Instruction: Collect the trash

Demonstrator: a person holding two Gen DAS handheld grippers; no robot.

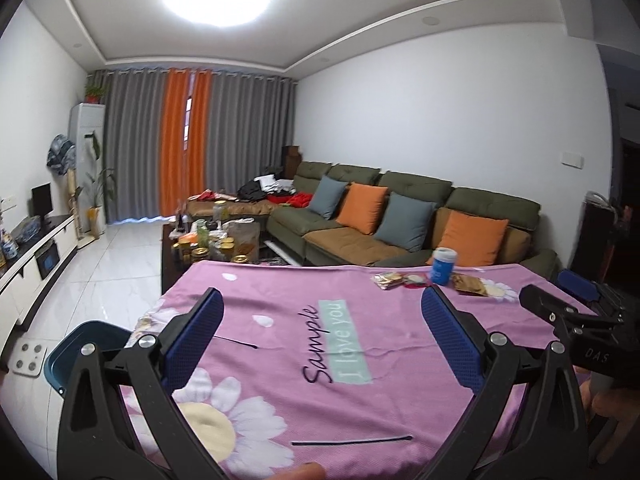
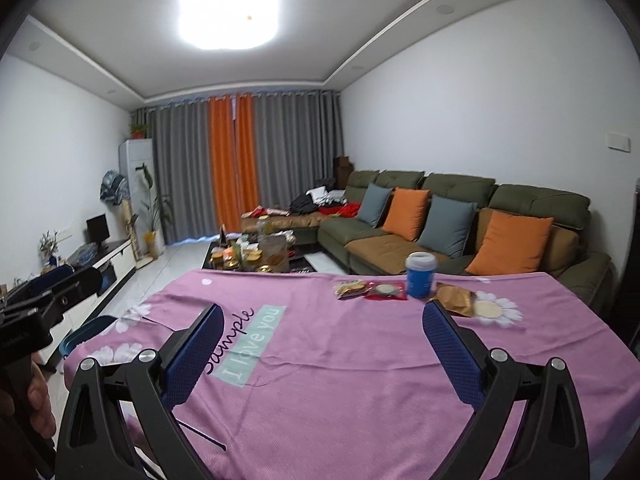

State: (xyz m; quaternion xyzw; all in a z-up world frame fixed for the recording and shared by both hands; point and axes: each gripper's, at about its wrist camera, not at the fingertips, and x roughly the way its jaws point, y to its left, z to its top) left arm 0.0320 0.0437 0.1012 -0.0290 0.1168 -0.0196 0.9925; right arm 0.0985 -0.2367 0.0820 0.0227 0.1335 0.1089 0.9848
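Observation:
On the far side of the pink flowered tablecloth (image 1: 280, 300) (image 2: 340, 360) lies the trash: a blue cup with a white lid (image 1: 441, 266) (image 2: 418, 274), a clear snack packet (image 1: 388, 280) (image 2: 351, 289), a red-edged wrapper (image 1: 414, 280) (image 2: 385, 291) and a brown wrapper (image 1: 470, 285) (image 2: 454, 300). My left gripper (image 1: 322, 334) hovers open over the near middle of the table, with nothing between its blue pads. My right gripper (image 2: 322, 346) is open too, well short of the cup. A blue bin (image 1: 86, 348) (image 2: 86, 336) stands on the floor off the table's left edge.
Beyond the table are a green sofa (image 1: 400, 216) (image 2: 460, 220) with orange and grey cushions and a cluttered coffee table (image 1: 212, 240) (image 2: 256, 256). A TV cabinet (image 1: 36, 256) lines the left wall. Two thin dark sticks (image 1: 352, 440) lie on the cloth near me.

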